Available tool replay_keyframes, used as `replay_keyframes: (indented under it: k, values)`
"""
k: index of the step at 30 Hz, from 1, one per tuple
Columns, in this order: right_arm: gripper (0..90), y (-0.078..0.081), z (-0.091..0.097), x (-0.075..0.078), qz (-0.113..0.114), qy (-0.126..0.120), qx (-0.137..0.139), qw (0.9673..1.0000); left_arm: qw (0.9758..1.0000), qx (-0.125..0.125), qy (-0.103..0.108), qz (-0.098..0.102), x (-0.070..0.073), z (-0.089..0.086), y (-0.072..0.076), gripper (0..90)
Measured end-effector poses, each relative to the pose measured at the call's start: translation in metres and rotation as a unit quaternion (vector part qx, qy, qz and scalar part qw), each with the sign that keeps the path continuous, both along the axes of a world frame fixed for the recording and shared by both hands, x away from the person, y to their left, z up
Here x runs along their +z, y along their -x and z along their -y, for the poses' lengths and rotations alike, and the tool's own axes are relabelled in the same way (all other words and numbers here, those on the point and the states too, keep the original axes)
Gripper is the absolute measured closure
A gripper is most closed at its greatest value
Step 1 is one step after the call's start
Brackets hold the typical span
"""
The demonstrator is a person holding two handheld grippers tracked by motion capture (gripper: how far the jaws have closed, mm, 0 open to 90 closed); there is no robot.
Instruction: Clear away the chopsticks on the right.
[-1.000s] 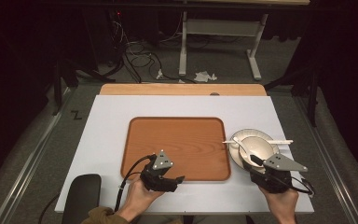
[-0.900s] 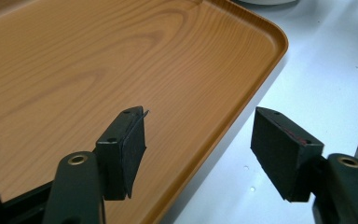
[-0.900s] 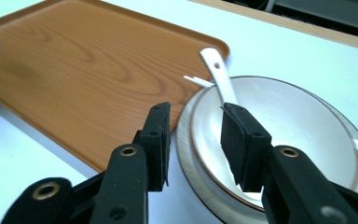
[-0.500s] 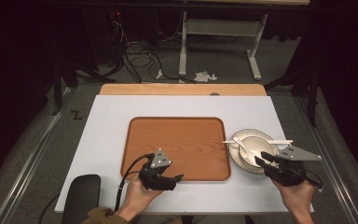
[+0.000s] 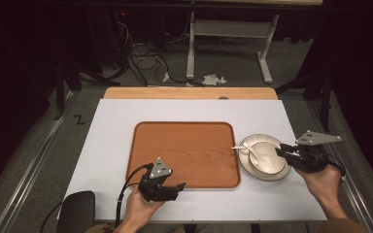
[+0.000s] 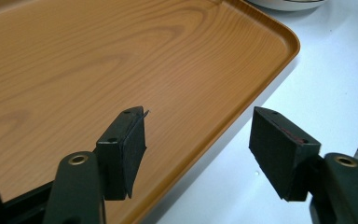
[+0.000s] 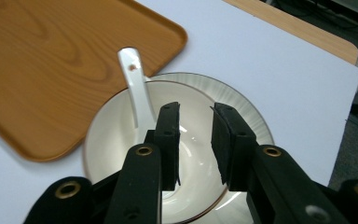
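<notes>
Lab-like workroom: dark surrounds, floor cables (image 5: 141,58), metal desk frame (image 5: 228,43), white table (image 5: 121,121).

1. Hiding the spoon (image 7: 136,95) bowl end behind the right gripper (image 7: 195,140) in the right gripper view.
2. Running off the top and left edges there: the tray (image 7: 42,70).
3. Getting cropped at the top edge of the left gripper view: the plate (image 6: 286,4) rim.

The tray (image 5: 184,153) looks like smooth, satin wood-grain laminate, the bowl (image 7: 135,140), plate (image 7: 247,112) and spoon (image 7: 137,93) are glossy white glazed ceramic, and the counter (image 5: 194,109) is matt white, with matt black pads (image 6: 133,144).
</notes>
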State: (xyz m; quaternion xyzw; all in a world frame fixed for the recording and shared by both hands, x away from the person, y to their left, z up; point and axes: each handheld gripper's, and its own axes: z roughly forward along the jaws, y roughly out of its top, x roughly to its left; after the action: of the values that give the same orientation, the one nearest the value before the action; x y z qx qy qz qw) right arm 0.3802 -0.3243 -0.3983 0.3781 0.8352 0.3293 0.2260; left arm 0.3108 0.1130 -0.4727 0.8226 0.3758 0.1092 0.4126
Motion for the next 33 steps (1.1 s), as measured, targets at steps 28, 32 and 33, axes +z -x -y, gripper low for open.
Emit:
replay_keyframes:
  k: [28,32,33]
  values:
    - [73.6,-0.092,0.033,-0.040,-0.121,0.109,-0.011,0.9865,0.9982,0.044,-0.030,0.028,0.002,-0.010,0.030,35.2]
    - [73.6,-0.097,0.033,-0.042,-0.132,0.112,-0.013,0.9848,0.9982,0.043,-0.029,0.028,0.002,-0.010,0.030,35.2]
    - [73.7,-0.097,0.032,-0.043,-0.131,0.113,-0.011,0.9848,0.9982,0.043,-0.029,0.028,0.002,-0.010,0.030,35.2]
